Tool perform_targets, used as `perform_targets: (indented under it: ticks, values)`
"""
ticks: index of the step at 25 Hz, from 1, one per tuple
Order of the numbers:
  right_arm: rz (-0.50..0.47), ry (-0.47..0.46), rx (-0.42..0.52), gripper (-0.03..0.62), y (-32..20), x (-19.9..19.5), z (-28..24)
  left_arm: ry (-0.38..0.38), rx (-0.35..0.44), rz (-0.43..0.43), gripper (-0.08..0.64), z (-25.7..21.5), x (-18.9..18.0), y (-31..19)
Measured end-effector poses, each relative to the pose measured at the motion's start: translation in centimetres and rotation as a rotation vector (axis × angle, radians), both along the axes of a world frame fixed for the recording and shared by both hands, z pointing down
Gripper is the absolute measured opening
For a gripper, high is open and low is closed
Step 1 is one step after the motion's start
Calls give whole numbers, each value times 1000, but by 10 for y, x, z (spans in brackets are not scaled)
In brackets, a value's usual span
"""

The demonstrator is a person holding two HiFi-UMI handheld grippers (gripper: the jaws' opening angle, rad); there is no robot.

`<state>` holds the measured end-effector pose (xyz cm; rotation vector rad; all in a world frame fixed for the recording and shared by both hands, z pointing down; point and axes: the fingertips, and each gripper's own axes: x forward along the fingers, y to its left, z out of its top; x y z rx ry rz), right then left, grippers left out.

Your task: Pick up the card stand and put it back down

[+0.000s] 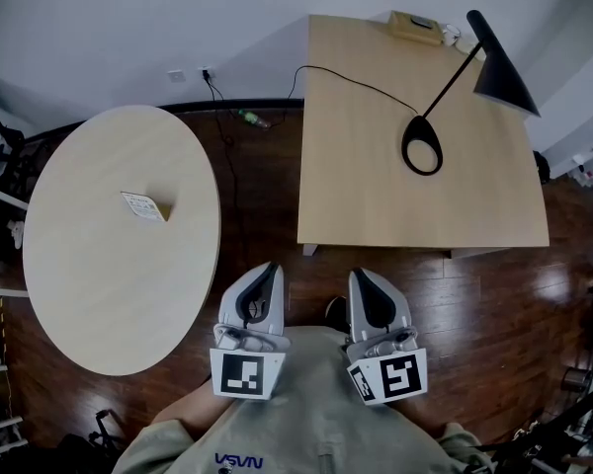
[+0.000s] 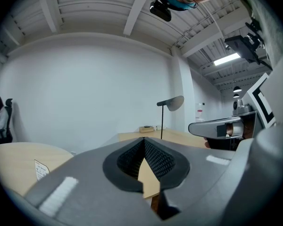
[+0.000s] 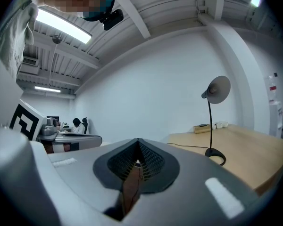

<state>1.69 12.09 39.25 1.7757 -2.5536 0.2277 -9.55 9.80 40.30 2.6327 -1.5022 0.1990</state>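
The card stand point(image 1: 143, 206), a small white card in a wooden base, stands on the round light-wood table point(image 1: 99, 294) at the left. It also shows low at the left edge of the left gripper view as the card stand point(image 2: 40, 169). Both grippers are held close to the person's chest, far from it. My left gripper point(image 1: 268, 271) is shut with nothing between its jaws, and its tips meet in its own view point(image 2: 144, 140). My right gripper point(image 1: 360, 276) is likewise shut and empty point(image 3: 138, 142).
A rectangular wooden table point(image 1: 376, 196) stands ahead to the right, carrying a black desk lamp point(image 1: 474, 72), its cable and a small box point(image 1: 415, 26) at the far edge. Dark wooden floor point(image 1: 262, 191) lies between the two tables. Clutter lines the room's left side.
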Motion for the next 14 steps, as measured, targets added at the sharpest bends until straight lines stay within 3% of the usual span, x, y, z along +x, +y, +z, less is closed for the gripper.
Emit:
perform_targets:
  ticks: [14]
  values:
    - [4,7,-9,0,-1,3,1,-4,12,8,8,-2,1,-2]
